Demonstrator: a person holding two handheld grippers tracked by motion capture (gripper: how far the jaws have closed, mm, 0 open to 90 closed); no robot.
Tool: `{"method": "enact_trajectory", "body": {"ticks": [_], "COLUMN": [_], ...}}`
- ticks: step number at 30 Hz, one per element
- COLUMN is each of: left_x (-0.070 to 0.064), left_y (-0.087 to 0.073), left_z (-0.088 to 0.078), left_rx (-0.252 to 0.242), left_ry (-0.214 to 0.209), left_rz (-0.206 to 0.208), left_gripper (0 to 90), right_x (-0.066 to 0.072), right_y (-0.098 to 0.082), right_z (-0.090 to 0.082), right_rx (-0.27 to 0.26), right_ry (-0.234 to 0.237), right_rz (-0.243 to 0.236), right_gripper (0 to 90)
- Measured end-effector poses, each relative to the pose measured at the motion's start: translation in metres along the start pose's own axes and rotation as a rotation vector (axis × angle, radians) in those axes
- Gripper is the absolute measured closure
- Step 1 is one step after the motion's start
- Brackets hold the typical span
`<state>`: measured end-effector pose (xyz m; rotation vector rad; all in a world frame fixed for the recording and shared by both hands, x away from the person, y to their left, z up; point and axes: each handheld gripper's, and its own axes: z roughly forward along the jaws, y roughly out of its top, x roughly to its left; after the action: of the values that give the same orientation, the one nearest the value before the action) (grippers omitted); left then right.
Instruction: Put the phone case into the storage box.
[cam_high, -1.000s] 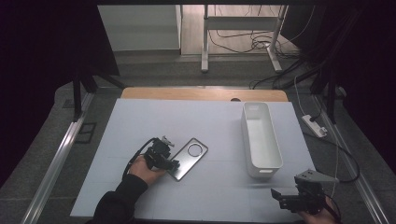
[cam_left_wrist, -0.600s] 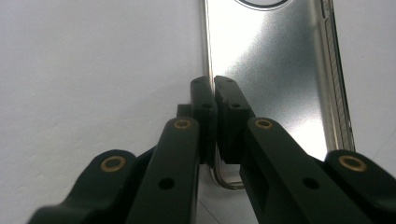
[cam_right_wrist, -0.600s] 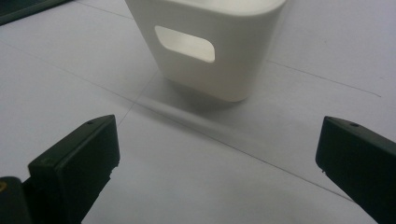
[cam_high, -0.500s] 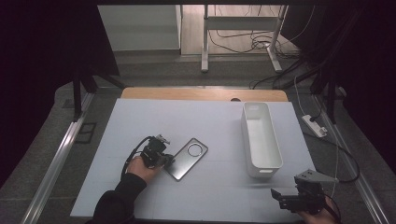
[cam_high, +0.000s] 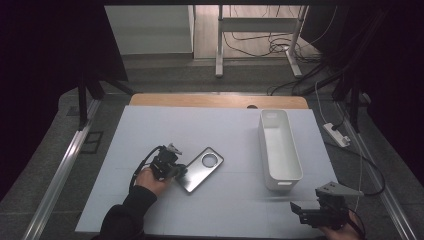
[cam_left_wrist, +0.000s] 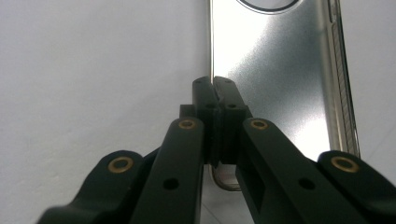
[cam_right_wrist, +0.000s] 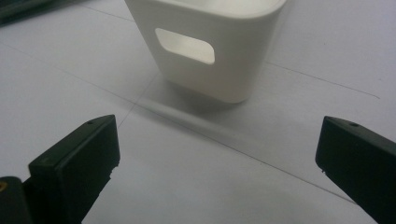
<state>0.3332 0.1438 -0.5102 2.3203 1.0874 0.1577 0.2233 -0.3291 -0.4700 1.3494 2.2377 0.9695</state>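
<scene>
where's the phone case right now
In the high view the phone case lies flat on the table, left of centre, with the left gripper shut on its near-left edge and the white bin off to its right.

— Where does everything sit on the table (cam_high: 150, 130)?

— The phone case (cam_high: 200, 168) lies flat left of the middle, set at a slant. The bin (cam_high: 278, 147) stands well apart to its right, its long side running away from the person.

— And the grippers?

— The left gripper (cam_high: 176, 170) is at the case's near-left end. In the left gripper view its jaws meet over the case's (cam_left_wrist: 275, 70) left edge, seemingly with the rim between them, though the tips hide the contact. The right gripper (cam_high: 300, 210) is at the near right corner of the table, before the bin's near end. In the right gripper view the bin (cam_right_wrist: 205, 51) stands ahead between the spread jaws, apart from them.
</scene>
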Motion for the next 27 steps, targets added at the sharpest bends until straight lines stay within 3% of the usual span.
{"method": "enact_trajectory", "body": {"ticks": [7, 12, 27], "left_x": [-0.001, -0.005, -0.015], "left_y": [-0.004, -0.009, -0.027], "left_z": [-0.016, -0.030, -0.052], "left_rx": [-0.080, -0.170, -0.310], "left_ry": [0.016, 0.021, 0.017], "left_rz": [0.000, 0.002, -0.025], "left_gripper": [89.3, 89.3, 89.4], "right_x": [0.000, 0.001, 0.001], "right_y": [0.000, 0.000, 0.000], "right_z": [0.000, 0.000, -0.001], "right_rx": [-0.005, -0.003, -0.007], "right_ry": [0.001, 0.005, 0.007], "right_rz": [0.001, -0.007, -0.011], "right_gripper": [0.1, 0.7, 0.6]}}
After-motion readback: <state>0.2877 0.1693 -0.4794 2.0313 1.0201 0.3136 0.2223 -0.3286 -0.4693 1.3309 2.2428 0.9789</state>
